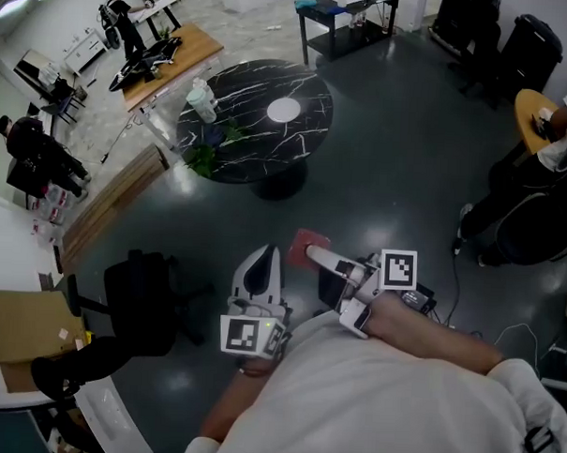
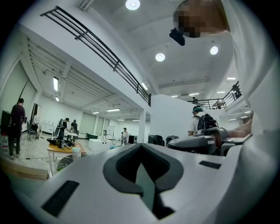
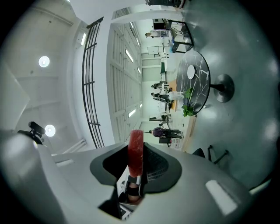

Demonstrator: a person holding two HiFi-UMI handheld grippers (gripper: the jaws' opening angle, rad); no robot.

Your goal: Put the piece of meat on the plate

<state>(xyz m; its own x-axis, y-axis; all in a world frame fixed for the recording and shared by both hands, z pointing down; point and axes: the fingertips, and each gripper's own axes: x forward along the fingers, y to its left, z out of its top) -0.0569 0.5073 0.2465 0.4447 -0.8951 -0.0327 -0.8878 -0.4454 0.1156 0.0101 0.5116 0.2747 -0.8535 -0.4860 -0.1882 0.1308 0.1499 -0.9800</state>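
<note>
Your right gripper (image 1: 312, 253) is clamped on the piece of meat (image 1: 309, 241) — a flat red slab, pinched at one end, with most of it sticking out past the fingertips. In the right gripper view the slab sits edge-on between the two dark pads, gripped from both sides. Your left gripper (image 1: 265, 252) sits just beside it, to its left in the head view. Its jaws are closed tip to tip with nothing between them, and the left gripper view shows the pads meeting at the far end with only a thin slit behind. Both grippers are over the dark glossy floor (image 1: 398, 179), close to your torso and well apart from the table.

The meat is in the air, not on the plate. The white plate (image 1: 283, 109) lies on the round black marble table (image 1: 246, 125), right of its middle in the head view. A pale cup (image 1: 201, 101) stands at the table's left edge, with green leaves (image 1: 208, 156) at its lower-left rim. The wooden table (image 1: 178, 52) is beyond that, with dark gear on it. A black desk (image 1: 344, 22) is at the top. A cardboard box (image 1: 15, 326) is at far left — a black chair (image 1: 141, 299) stands near your left gripper. One person in dark clothes (image 1: 38, 154) is at the left edge, and a second person (image 1: 124, 17) is by the wooden table.
</note>
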